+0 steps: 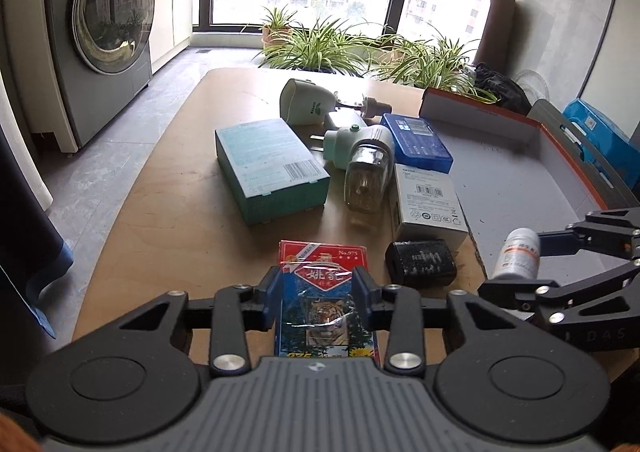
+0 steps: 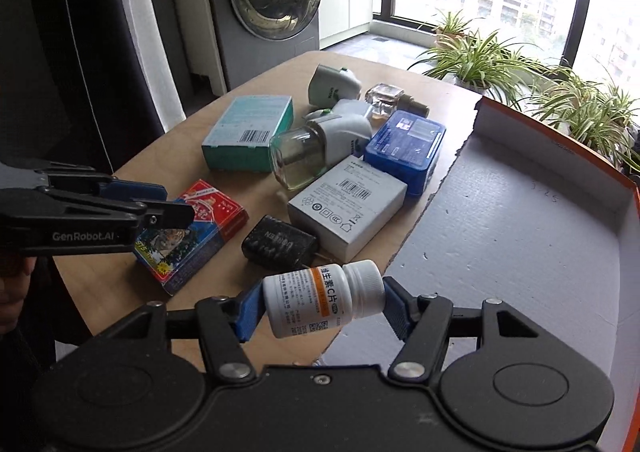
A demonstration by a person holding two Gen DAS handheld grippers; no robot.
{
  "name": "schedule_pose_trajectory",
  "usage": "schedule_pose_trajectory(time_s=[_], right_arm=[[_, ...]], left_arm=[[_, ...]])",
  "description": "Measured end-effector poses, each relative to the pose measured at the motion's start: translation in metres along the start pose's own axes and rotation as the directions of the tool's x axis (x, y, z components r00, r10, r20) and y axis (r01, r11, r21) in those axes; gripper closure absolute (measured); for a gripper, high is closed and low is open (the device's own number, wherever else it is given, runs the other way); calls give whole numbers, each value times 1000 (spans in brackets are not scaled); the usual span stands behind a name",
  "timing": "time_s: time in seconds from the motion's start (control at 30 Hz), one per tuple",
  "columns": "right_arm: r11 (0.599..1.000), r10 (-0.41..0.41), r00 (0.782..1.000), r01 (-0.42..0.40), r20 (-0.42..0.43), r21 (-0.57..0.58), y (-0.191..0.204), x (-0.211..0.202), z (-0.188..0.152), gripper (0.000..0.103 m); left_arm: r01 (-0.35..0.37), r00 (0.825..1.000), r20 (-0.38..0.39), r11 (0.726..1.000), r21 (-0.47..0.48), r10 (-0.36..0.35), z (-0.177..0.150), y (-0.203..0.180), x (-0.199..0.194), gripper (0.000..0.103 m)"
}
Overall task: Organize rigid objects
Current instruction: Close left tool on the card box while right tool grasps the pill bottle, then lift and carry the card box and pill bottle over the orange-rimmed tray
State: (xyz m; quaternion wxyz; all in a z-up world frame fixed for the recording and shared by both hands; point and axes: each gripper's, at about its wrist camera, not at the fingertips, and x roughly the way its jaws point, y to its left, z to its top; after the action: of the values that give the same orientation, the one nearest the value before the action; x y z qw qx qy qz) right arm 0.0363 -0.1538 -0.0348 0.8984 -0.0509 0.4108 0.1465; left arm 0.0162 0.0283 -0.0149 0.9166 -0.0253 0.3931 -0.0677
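My left gripper [image 1: 318, 288] is shut on a red and blue playing-card box [image 1: 320, 292] with a tiger picture, at the near edge of the wooden table [image 1: 168, 188]; the box also shows in the right wrist view [image 2: 192, 236]. My right gripper [image 2: 320, 302] is shut on a white pill bottle [image 2: 320, 300] with an orange label, held sideways over the table's edge beside the orange-rimmed grey tray [image 2: 520, 236]. The bottle shows at right in the left wrist view [image 1: 518, 254].
On the table lie a teal box [image 1: 268, 164], a white-grey box [image 1: 430, 204], a blue box [image 1: 416, 142], a black adapter [image 1: 420, 262], two white plug-in vaporizers [image 1: 360, 156] and a small glass bottle [image 2: 386, 100]. A washing machine [image 1: 100, 20] and potted plants [image 1: 328, 48] stand beyond.
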Motion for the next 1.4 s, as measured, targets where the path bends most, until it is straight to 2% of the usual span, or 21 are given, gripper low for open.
schedule_pose_trajectory(time_s=[0.07,0.13,0.17,0.27,0.33,0.4,0.43,0.57,0.8,1.0,1.4], right_arm=[[1000,-6,1000,6,25,23,-1,-10,-2,29],[999,-9,999,8,44,38,-1,-19,-5,29],[999,-11,999,9,52,43,-1,-22,-6,29],[998,-12,997,8,71,61,0,-31,-9,29],[997,-13,997,7,79,80,-1,-33,-10,29],[995,-17,996,9,88,96,-2,-36,-10,29],[995,-22,995,12,96,100,-2,-39,-11,29],[991,-39,991,22,129,129,-7,-50,-12,29],[979,-89,977,50,193,199,-24,-67,-10,29],[964,-155,959,95,237,248,-44,-84,-5,29],[908,-319,913,217,255,358,-112,-107,11,29]], left_arm=[[5,1000,-14,1000,-13,-5,-3,1,4,63],[-7,1000,-9,1000,-9,7,-6,0,5,49],[-9,1000,-11,1000,-8,9,-6,-1,6,37],[0,1000,-2,1000,-4,0,-5,-8,6,22],[-9,1000,-8,1000,25,9,-4,-15,11,23],[-53,998,-23,998,45,54,-5,-20,20,42],[-54,998,-31,998,34,55,-6,-17,24,43],[-40,999,-20,999,-20,39,-5,-10,17,43],[2,998,66,1000,-11,-2,6,-23,-16,43],[54,988,141,998,27,-58,31,-50,-38,43],[135,981,129,986,93,-146,79,-121,-8,43]])
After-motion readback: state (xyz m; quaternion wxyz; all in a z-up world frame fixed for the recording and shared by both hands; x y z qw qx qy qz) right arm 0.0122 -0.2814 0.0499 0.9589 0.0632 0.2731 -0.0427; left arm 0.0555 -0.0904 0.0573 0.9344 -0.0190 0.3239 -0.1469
